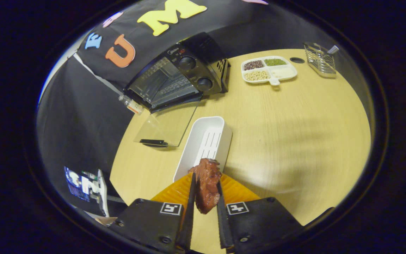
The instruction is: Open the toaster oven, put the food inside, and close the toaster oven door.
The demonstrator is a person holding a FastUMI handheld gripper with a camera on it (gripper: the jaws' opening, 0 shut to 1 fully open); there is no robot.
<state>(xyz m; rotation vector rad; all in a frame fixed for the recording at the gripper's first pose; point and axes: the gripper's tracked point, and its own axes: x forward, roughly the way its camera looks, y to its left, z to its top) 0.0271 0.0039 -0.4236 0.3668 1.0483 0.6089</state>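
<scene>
Presently a reddish-brown piece of food [207,187] is held between the two fingers of the gripper [205,208], which are drawn in close and press on it from either side, so that it is lifted clear of the table [294,134]. Just under the fingers an orange ridged plate [234,190] is seen, and just beyond the food a white rectangular tray [206,141] with a slotted floor lies on the table, empty.

Taking the toaster oven [178,77] as landmark: it stands at the far edge of the table, well apart from the gripper. Its glass door [167,125] is already let down flat toward the gripper, with its dark handle [153,143] at the near edge, and the wire rack is seen inside the cavity. The white tray lies just beside the lowered door, between the oven and the gripper. To the right of the oven a divided dish [269,70] of grains and beans is set, and further right a wire basket [320,59]. A small bottle [131,104] is seen at the oven's left corner.

The opening step is judged done; the carrying step is in hand. The next move calls for the food to be carried over the tray and over the lowered door, kept high enough to clear the handle, and set down on the rack before the grip is released. The door is left to be closed afterwards.
</scene>
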